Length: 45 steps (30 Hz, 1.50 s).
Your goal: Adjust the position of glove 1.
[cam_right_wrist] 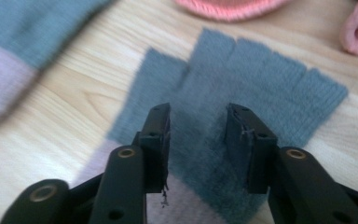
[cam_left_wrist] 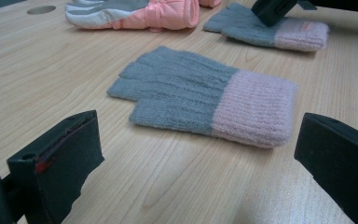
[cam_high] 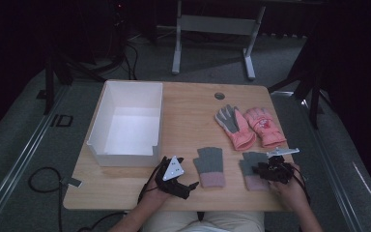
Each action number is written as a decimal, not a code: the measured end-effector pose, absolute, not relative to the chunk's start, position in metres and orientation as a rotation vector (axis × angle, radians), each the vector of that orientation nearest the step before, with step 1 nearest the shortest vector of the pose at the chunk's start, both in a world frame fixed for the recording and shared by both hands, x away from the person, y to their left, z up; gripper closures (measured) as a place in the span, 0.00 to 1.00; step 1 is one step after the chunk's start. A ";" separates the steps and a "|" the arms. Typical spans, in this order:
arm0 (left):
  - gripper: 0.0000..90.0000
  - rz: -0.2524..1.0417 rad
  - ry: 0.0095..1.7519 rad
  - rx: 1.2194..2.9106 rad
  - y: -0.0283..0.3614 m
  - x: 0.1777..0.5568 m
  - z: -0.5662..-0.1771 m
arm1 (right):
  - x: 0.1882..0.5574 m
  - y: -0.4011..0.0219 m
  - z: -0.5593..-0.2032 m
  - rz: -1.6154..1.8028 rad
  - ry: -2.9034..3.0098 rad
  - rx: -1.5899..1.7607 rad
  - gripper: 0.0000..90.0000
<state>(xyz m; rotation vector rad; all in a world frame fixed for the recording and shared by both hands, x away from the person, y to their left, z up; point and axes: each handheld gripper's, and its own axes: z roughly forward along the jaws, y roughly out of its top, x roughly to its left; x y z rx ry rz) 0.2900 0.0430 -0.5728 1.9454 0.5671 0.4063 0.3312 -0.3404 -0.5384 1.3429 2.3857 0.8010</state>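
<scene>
The right gripper (cam_right_wrist: 198, 135) sits low over the grey glove (cam_right_wrist: 242, 98) at the counter's (cam_high: 183, 121) near edge, fingers (cam_right_wrist: 157, 140) part open, straddling the knit above the pink cuff without pinching it (likely lined up for a grab). The left gripper (cam_high: 176, 176) waits wide open and empty, its twin glove (cam_left_wrist: 205, 95) just ahead. Farther off lie two pink gloves (cam_high: 249, 126) and a white box (cam_high: 125, 150), probably their destination.
</scene>
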 end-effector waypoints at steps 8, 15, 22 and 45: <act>0.00 0.412 0.563 1.946 0.043 0.289 -0.573 | 0.328 -0.337 -0.545 0.791 2.310 1.335 0.90; 0.00 0.410 0.567 1.945 0.043 0.290 -0.573 | 0.329 -0.335 -0.536 0.792 2.305 1.421 0.94; 0.00 0.404 0.570 1.943 0.043 0.290 -0.573 | 0.318 -0.313 -0.487 0.928 2.256 1.329 0.95; 0.00 0.414 0.558 1.945 0.043 0.289 -0.573 | 0.328 -0.193 -0.486 1.035 2.415 1.173 0.94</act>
